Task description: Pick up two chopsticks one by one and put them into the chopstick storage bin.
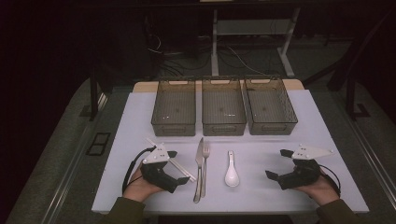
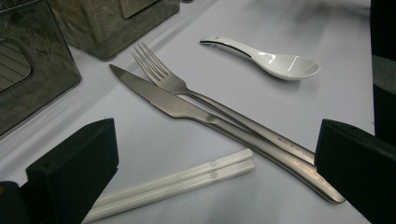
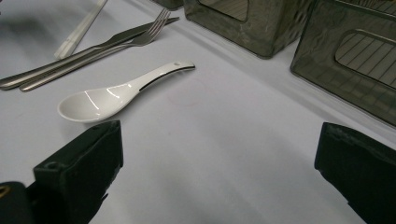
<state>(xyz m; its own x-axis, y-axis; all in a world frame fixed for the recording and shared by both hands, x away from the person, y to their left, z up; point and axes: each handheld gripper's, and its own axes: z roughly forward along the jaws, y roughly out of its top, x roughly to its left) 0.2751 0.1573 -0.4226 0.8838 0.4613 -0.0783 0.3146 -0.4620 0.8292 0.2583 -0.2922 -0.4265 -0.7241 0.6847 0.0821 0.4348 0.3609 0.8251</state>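
White table (image 1: pixel 289 196), three bins (image 1: pixel 223 113), chopsticks (image 1: pixel 180 167), knife (image 1: pixel 199 169), fork (image 1: pixel 205 168), spoon (image 1: pixel 231 171)

Three smoky plastic bins (image 1: pixel 223 114) in a row at the white table's (image 1: pixel 327 154) far edge

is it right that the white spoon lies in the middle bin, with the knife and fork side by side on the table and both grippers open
Not quite. The white spoon lies on the table, right of the fork and knife, in front of the middle bin; the high view shows it. Left gripper and right gripper are open.
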